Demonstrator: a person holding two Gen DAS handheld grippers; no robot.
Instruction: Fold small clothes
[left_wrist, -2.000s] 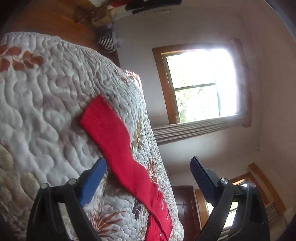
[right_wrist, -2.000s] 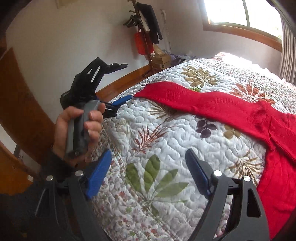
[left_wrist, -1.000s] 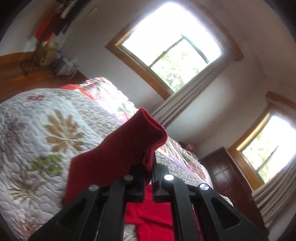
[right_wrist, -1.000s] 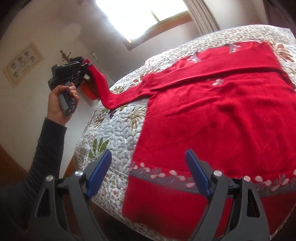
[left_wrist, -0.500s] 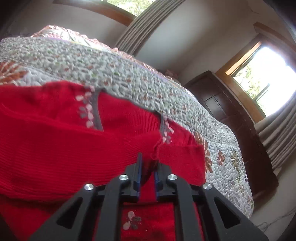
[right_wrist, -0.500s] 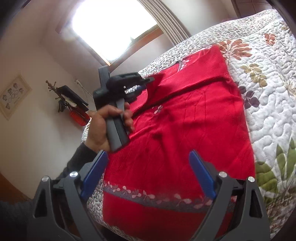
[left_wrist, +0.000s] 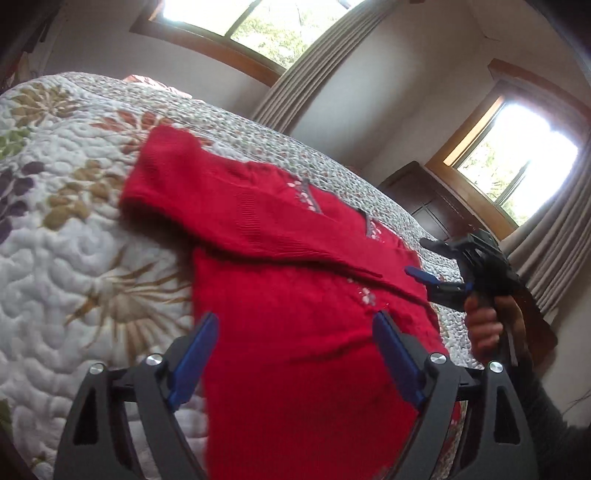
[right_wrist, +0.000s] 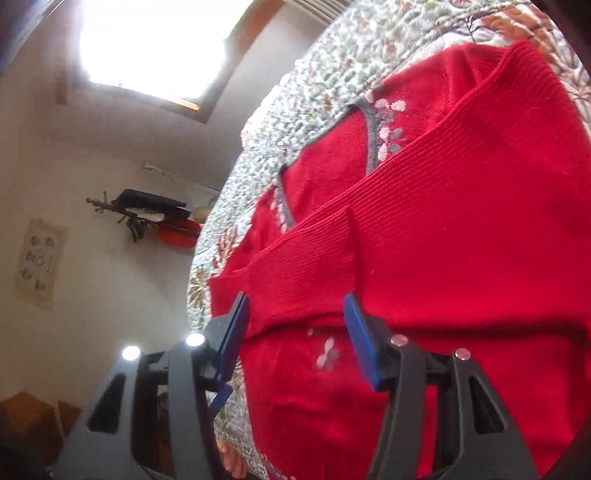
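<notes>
A red sweater (left_wrist: 295, 325) lies spread on the bed's floral quilt (left_wrist: 74, 258), its body flat and one sleeve (left_wrist: 236, 210) folded across the chest so that the ribbed cuff (right_wrist: 306, 273) ends near the far side seam. The grey neckline with its pale flower trim (right_wrist: 384, 125) peeks out just above the folded sleeve. The left gripper (left_wrist: 291, 354) hangs over the lower half of the sweater with its blue-padded jaws spread wide and nothing between them; the red knit fills the gap under it, and it is not clear whether the pads touch the cloth. The right gripper (right_wrist: 295, 332) comes in from the other side of the bed, held in a hand (left_wrist: 487, 325) at the sweater's edge. Its jaws are also parted, with the cuff end of the folded sleeve lying in the gap just ahead of its fingertips; whether the pads rest on the fabric I cannot tell. From the left wrist view this gripper's blue tip sits just beside the sweater's right edge, near where the sleeve ends. Behind the bed are two wood-framed windows (left_wrist: 229, 26) with grey curtains (left_wrist: 310, 70), and a dark cabinet (left_wrist: 436, 206) stands by the wall. The sweater's hem hangs toward the near edge of the mattress.
</notes>
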